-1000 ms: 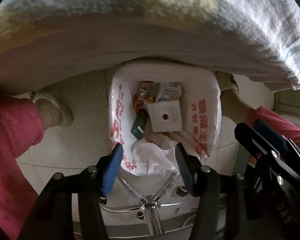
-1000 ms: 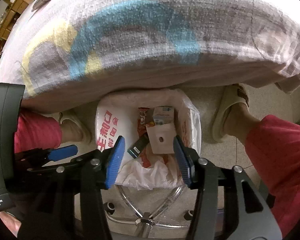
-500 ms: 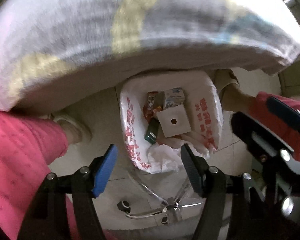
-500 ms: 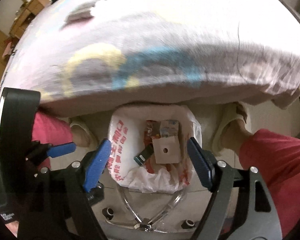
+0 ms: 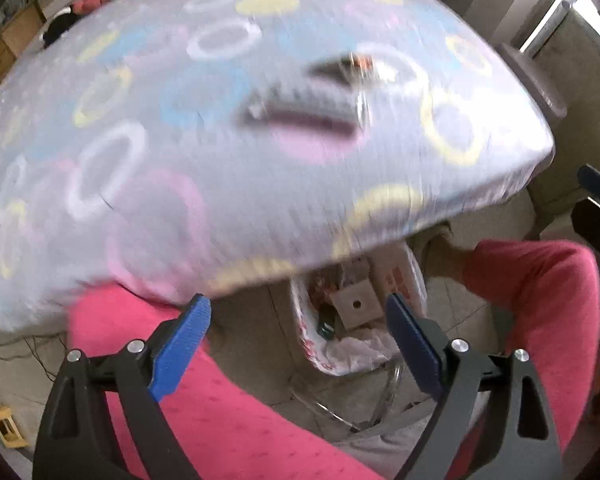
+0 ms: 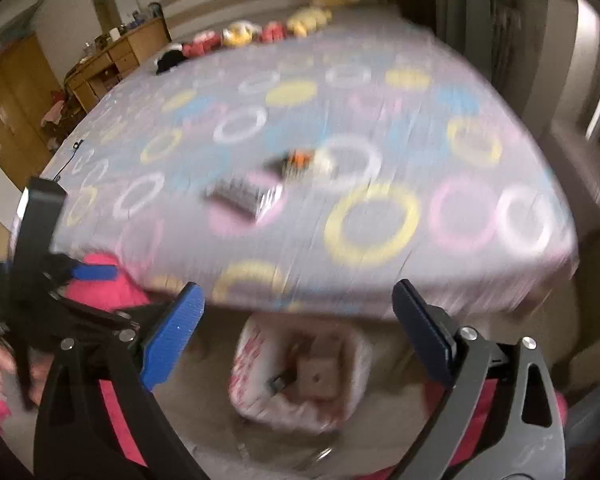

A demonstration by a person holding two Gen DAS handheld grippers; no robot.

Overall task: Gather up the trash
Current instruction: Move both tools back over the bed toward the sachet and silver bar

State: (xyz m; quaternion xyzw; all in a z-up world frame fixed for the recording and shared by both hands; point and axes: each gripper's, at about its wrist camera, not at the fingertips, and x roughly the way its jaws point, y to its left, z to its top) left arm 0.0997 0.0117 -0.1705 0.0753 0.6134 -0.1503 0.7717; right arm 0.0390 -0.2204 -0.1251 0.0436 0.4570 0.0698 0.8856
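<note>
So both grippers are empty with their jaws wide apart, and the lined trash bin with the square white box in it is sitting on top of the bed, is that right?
Not quite. The trash bin stands on the floor below the edge of the bed, not on it; the right wrist view shows this. The rest holds: the left gripper and right gripper are empty, jaws opening wide, and the square white box lies in the bin.

bed (image 6: 380, 216): ring-patterned sheet | plush toys (image 6: 260, 34): far edge | wooden cabinets (image 6: 16, 96): left wall

I can't identify the blurred dark items (image 6: 244, 196) on the bedspread (image 6: 380, 128) — it hides the bin's (image 5: 414, 276) far rim.
</note>
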